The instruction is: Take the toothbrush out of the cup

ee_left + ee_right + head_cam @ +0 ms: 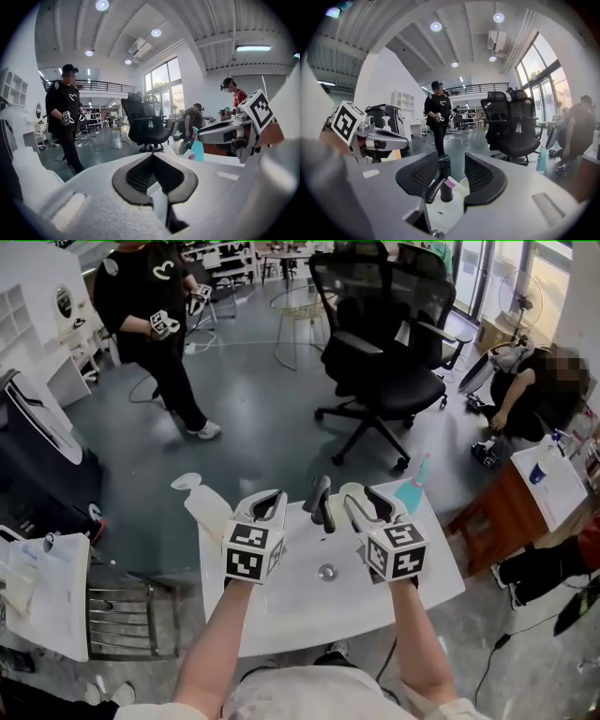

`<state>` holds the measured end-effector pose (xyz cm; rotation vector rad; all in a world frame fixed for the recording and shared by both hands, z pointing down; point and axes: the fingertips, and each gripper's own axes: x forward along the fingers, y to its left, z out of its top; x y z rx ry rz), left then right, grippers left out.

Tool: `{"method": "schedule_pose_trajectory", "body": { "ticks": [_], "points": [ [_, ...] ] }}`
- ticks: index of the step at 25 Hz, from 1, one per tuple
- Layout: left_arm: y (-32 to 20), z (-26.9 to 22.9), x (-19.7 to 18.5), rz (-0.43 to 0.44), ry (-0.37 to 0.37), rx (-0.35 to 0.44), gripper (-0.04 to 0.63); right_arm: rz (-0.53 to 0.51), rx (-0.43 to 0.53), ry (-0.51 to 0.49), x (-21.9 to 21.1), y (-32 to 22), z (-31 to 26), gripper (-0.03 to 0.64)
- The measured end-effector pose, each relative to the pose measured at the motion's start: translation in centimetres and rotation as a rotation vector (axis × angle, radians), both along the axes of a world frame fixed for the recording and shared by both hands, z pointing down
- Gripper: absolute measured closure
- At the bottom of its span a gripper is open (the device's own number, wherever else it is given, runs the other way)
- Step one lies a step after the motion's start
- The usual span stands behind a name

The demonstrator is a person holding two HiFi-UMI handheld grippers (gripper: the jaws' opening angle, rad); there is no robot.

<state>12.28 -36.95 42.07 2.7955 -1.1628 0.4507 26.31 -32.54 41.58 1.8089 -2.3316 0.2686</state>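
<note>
Teal cup (409, 496) with what looks like the toothbrush (422, 467) upright in it stands at the tabletop (281, 615) corner, right of the faucet (320, 498). Right tool (364, 495), wide and empty, hovers between faucet and cup. Left tool (272, 498), tips together and empty, is just left of the faucet.

The head camera looks steeply down on the sink (281, 615) from close above. The left gripper (272, 498) and right gripper (370, 495) sit near its centre, and the chair (384, 371) is toward 12 o'clock. The left gripper camera rides low over the sink and faces roughly level outward, with the right gripper at its 3 o'clock. The right gripper camera faces much the same way. It sees the tap (440, 180) close through its jaws at 6 o'clock and the left gripper at 9. All three views share the chair and the standing person (155, 324).
</note>
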Motion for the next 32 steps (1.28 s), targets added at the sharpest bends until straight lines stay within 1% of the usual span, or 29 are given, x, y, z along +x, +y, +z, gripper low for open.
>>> {"method": "schedule_pose_trajectory", "body": {
  "ticks": [8, 15, 19, 23, 32],
  "points": [
    [-0.5, -0.2, 0.5, -0.144, 0.002, -0.004, 0.591, -0.137, -0.008, -0.005, 1.5, -2.3, 0.0, 0.440],
    [0.4, 0.0, 0.6, -0.215, -0.003, -0.013, 0.591, -0.205, -0.013, -0.011, 2.0, -2.6, 0.3, 0.440],
    [0.7, 0.3, 0.3, -0.232, -0.008, -0.015, 0.591, -0.222, -0.022, -0.019, 1.8, -2.6, 1.0, 0.442],
    [0.6, 0.5, 0.0, -0.230, -0.007, -0.014, 0.591, -0.223, -0.030, -0.017, 1.4, -2.7, 1.6, 0.440],
    [0.4, 0.9, -0.3, -0.207, 0.006, -0.018, 0.591, -0.225, -0.054, 0.027, 0.4, -2.5, 3.5, 0.440]
  ]
}}
